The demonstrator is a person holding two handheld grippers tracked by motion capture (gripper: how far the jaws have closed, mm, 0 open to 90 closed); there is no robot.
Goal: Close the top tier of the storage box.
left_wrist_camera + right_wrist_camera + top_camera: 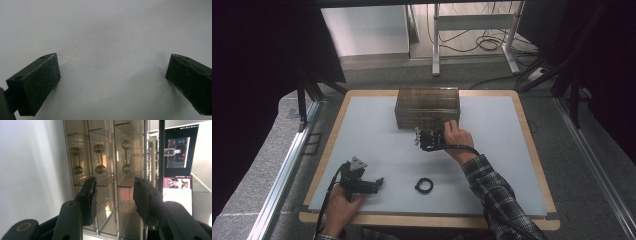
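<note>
Left tongs spread wide and empty, low on the bench.
Your right tongs sit part-open, grasping nothing, at the clear drawer box front; drawers look shut, pull not begun. Black ring lies untouched.

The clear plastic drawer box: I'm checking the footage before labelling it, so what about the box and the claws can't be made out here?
- Clear plastic drawer box: in the high view, too small to tell what it holds, and the right claw covers its front.
- Right gripper view: whether the right claw touches a drawer; see-through walls blur depth.
- Small black ring: too small to identify.
</note>
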